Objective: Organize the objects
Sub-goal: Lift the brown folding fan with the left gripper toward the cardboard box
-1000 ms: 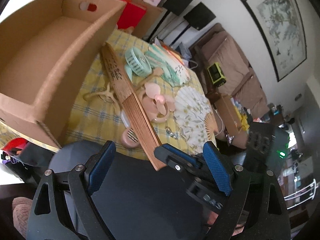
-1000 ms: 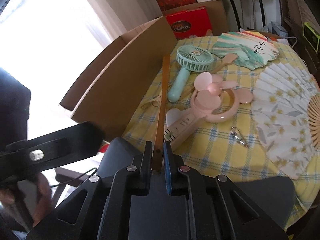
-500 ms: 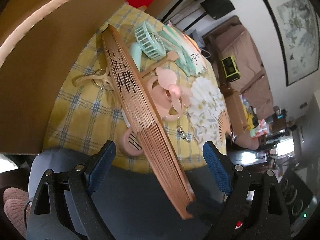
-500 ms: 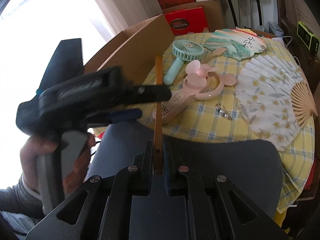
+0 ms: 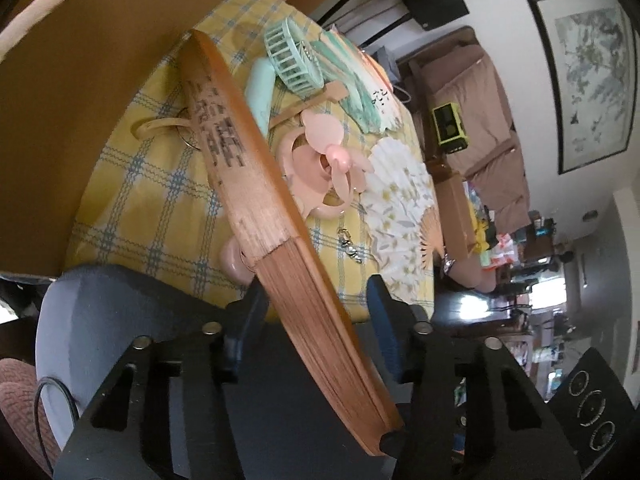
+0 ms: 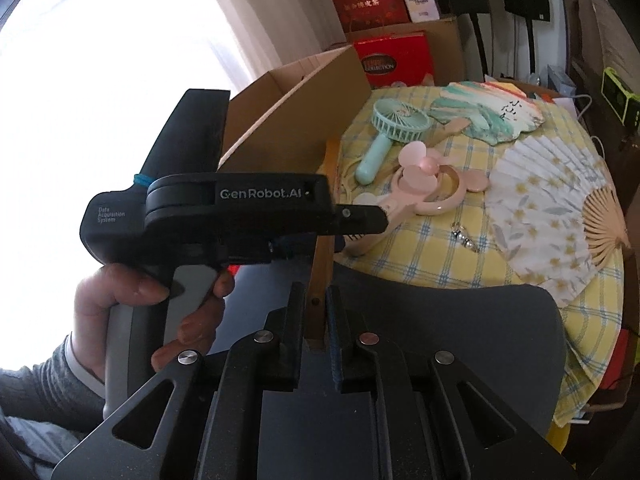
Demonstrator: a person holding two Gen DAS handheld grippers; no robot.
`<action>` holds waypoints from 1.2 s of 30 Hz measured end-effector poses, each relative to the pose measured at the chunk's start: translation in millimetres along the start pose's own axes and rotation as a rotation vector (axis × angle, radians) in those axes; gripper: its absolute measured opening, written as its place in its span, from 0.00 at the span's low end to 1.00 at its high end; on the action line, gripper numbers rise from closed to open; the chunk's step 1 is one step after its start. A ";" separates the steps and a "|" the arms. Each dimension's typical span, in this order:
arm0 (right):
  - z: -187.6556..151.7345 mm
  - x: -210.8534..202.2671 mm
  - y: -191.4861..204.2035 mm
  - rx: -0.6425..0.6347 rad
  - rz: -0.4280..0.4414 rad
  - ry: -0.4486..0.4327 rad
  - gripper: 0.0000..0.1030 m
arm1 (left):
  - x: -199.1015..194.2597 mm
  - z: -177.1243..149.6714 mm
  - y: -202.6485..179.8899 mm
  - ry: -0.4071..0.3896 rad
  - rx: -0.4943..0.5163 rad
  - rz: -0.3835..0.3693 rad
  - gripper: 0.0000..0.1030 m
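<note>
Round table [image 6: 440, 248] under yellow check cloth; a large cardboard box [image 5: 60, 120] stands on its left portion, open side up. Grey chair back [image 6: 460, 320] sits between the grippers and the table edge. Lying on the cloth, largest first: an opened white floral paper fan [image 6: 552, 216] at the right, a green-and-white hand fan [image 6: 488, 116] at the far side, a pink handheld electric fan [image 6: 420, 184] mid-table, a mint handheld electric fan [image 6: 392, 128] beside the box wall, and a small metal keychain [image 6: 464, 238] near the table edge. The folded wooden fan [image 5: 280, 216] is held in the air over the near table edge, slanting up toward the box wall. Right gripper [image 6: 318, 320]: fingers clamped on the fan's pivot end. Left gripper [image 5: 316, 332]: blue pads either side of the fan's ribs, still apart, visible gap on the right pad, not gripping. Person's left hand [image 6: 152, 304] grips that tool's handle.
</note>
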State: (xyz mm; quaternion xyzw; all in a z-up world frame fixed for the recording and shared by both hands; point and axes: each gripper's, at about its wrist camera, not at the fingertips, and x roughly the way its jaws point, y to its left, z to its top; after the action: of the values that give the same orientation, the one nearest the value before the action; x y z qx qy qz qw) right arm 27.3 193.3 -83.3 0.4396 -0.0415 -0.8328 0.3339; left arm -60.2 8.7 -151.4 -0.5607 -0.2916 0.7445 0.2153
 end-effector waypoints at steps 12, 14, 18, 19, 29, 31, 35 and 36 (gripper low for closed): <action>12.3 -36.3 21.1 -0.051 -0.006 -0.083 0.10 | -43.5 2.4 -34.7 -0.112 0.089 -0.037 0.39; 19.2 -39.9 25.8 -0.062 -0.002 -0.097 0.10 | -54.2 6.3 -39.9 -0.137 0.103 -0.038 0.39; 38.2 -43.0 38.1 -0.086 0.010 -0.126 0.10 | -76.0 24.7 -46.5 -0.175 0.127 -0.024 0.39; 43.9 -41.9 41.7 -0.091 0.015 -0.132 0.10 | -80.4 29.8 -47.3 -0.180 0.132 -0.017 0.38; 99.2 -2.8 71.9 -0.096 0.100 -0.128 0.10 | -123.0 86.3 -27.5 -0.210 0.159 0.112 0.38; 109.0 8.8 76.0 -0.091 0.115 -0.115 0.11 | -126.9 93.8 -21.3 -0.206 0.166 0.140 0.39; 127.0 32.8 78.3 -0.064 0.142 -0.093 0.11 | -128.4 114.3 -9.2 -0.175 0.187 0.200 0.38; 131.5 39.1 78.7 -0.051 0.148 -0.088 0.12 | -127.7 120.5 -6.7 -0.166 0.195 0.217 0.38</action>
State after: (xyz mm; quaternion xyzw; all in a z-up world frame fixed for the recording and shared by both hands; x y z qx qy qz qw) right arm -47.0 79.8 -2.1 0.3895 -0.0674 -0.8251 0.4037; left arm -140.4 -92.2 -32.0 -0.5018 -0.1725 0.8320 0.1620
